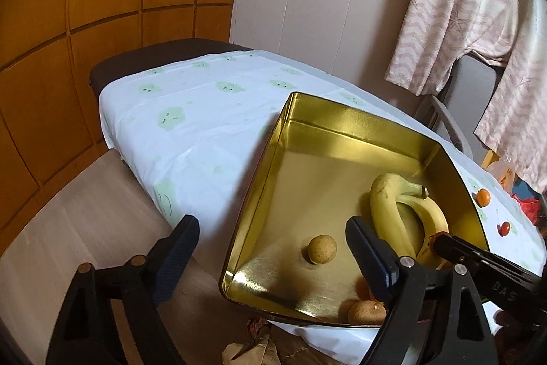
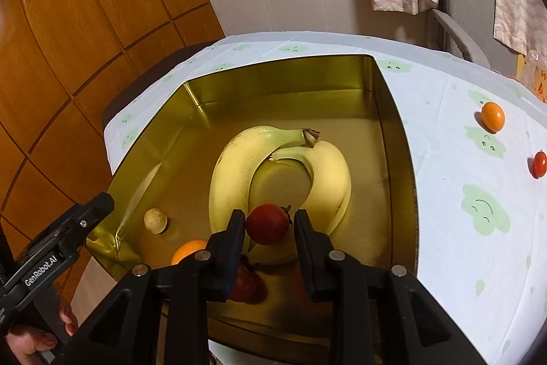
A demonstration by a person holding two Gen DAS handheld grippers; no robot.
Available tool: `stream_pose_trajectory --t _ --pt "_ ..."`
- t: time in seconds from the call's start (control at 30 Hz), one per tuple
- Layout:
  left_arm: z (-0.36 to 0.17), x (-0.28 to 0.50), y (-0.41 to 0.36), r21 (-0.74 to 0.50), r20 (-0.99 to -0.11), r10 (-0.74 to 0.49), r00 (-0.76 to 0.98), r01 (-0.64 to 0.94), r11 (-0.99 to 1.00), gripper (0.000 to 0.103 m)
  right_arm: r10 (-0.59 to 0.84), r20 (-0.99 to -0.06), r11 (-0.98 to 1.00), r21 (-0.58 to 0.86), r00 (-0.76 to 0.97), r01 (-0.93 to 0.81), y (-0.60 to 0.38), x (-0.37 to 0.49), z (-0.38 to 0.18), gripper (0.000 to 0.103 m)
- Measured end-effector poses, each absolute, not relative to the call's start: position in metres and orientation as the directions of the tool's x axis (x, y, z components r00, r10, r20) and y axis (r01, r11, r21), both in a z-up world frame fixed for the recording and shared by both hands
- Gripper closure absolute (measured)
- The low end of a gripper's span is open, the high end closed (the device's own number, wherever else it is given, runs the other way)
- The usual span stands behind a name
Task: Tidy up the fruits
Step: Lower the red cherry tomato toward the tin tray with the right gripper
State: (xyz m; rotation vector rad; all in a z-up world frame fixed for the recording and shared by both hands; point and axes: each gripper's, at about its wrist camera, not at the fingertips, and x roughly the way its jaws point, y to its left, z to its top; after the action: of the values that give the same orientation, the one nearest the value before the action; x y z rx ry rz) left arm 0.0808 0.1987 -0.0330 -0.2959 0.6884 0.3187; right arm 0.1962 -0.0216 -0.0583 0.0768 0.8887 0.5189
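**Tomato over the tin, two fruits left on the cloth**

Nearest the lens, the right gripper sits with a red tomato between its fingers, low over the gold tin. The left pad looks to touch it; a sliver of gap shows at the right pad, so this reads as a drop just under way. Going left to right: the left gripper hangs wide open and empty across the tin's left wall, then a small tan round fruit, an orange, and two bananas curled together inside. Out right on the tablecloth wait a small orange fruit and a red cherry tomato. Next move, I'd judge: clear the tomato, lift away, reach right.
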Motion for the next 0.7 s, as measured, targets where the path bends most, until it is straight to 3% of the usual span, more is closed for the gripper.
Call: stream_pose_trajectory --t 0.27,0.7 --pt "-0.032 0.079 0.193 -0.156 -0.654 0.183 0.734 -0.367 0.917 0.007 0.481 -0.696 0.868 0.293 0.533 -0.401 -0.026 0.191 -0.054 0.073" --pt "-0.032 0.081 0.180 -0.156 -0.661 0.153 0.734 -0.334 0.929 0.003 0.486 -0.682 0.871 0.329 0.546 -0.365 -0.047 0.178 -0.050 0.073"
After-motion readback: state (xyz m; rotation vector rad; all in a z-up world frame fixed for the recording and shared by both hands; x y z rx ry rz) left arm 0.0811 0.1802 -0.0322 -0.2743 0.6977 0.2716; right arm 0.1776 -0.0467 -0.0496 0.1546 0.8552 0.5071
